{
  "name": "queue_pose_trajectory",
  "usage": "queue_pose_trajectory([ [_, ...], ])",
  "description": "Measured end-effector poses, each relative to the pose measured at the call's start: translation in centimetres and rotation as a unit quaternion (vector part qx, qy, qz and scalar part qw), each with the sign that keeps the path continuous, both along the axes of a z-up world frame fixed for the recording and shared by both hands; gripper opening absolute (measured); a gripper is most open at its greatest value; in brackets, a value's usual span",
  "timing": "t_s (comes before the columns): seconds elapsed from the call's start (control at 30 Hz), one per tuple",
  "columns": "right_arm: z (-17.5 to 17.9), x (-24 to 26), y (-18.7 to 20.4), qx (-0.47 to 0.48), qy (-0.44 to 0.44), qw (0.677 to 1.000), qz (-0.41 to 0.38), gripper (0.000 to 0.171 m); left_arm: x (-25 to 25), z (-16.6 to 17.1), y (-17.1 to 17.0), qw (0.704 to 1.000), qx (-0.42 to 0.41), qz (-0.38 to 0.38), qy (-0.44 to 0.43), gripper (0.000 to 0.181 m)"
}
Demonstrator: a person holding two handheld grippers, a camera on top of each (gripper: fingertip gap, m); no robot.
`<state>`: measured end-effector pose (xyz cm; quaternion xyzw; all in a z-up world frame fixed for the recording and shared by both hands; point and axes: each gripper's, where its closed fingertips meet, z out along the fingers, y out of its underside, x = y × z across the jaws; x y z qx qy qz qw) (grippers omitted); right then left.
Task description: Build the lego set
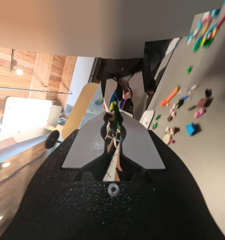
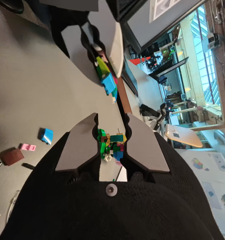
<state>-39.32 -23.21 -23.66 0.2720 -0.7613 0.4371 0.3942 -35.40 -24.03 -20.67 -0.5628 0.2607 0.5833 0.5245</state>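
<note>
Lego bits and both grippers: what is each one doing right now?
Left gripper: shut on small build, held in the air.
Right gripper: open.
Green build: seen through the right gripper's gap, not clearly held.
Blue brick: loose on table.
Pink plate: loose, lying flat.
Brown piece: loose on table.

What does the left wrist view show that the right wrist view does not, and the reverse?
Only the left wrist view shows the orange piece and a far pile of mixed bricks. Only the right wrist view shows the instruction sheet and a green build between the right gripper fingers. Both show the left gripper clamping a multicoloured build, and the loose blue brick.
</note>
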Motion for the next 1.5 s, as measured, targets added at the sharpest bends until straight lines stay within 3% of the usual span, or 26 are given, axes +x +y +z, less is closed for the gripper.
queue_pose_trajectory([
  [0.2, 2.6, 3.4, -0.9, -0.062, -0.022, 0.997, 0.041, 0.037, 2.0, 1.7, 0.3, 0.985, 0.031, -0.14, -0.101, 0.014],
  [0.37, 3.9, 5.2, -1.0, -0.102, -0.048, 0.992, 0.063, 0.012, 3.0, 2.8, 0.4, 0.959, 0.051, -0.225, -0.167, 0.014],
  [0.5, 4.9, 5.1, -0.7, -0.136, -0.067, 0.987, 0.048, 0.007, 2.8, 3.9, 0.5, 0.934, 0.075, -0.27, -0.22, 0.015],
  [0.6, 5.9, 4.1, -0.1, -0.164, -0.05, 0.985, 0.007, 0.006, 1.9, 4.7, 0.5, 0.924, 0.111, -0.274, -0.244, 0.027],
  [0.8, 8.2, 0.0, 2.4, -0.198, 0.063, 0.963, -0.174, 0.007, -2.1, 5.2, 0.5, 0.914, 0.188, -0.215, -0.289, 0.051],
  [0.93, 8.9, -2.1, 4.2, -0.078, 0.287, 0.898, -0.323, 0.006, -4.3, 5.2, 0.5, 0.921, 0.231, -0.138, -0.281, 0.054],
  [1.03, 9.2, -2.0, 3.9, -0.02, 0.387, 0.849, -0.358, 0.007, -5.3, 5.2, 0.7, 0.911, 0.254, -0.104, -0.307, 0.059],
  [1.3, 8.8, -3.0, 4.1, -0.002, 0.385, 0.824, -0.415, 0.007, -5.6, 4.8, 1.0, 0.904, 0.265, -0.085, -0.324, 0.06],
  [1.5, 7.6, -3.3, 3.4, 0.001, 0.373, 0.831, -0.413, 0.007, -4.8, 4.7, 1.8, 0.958, 0.195, -0.001, -0.212, 0.055],
])
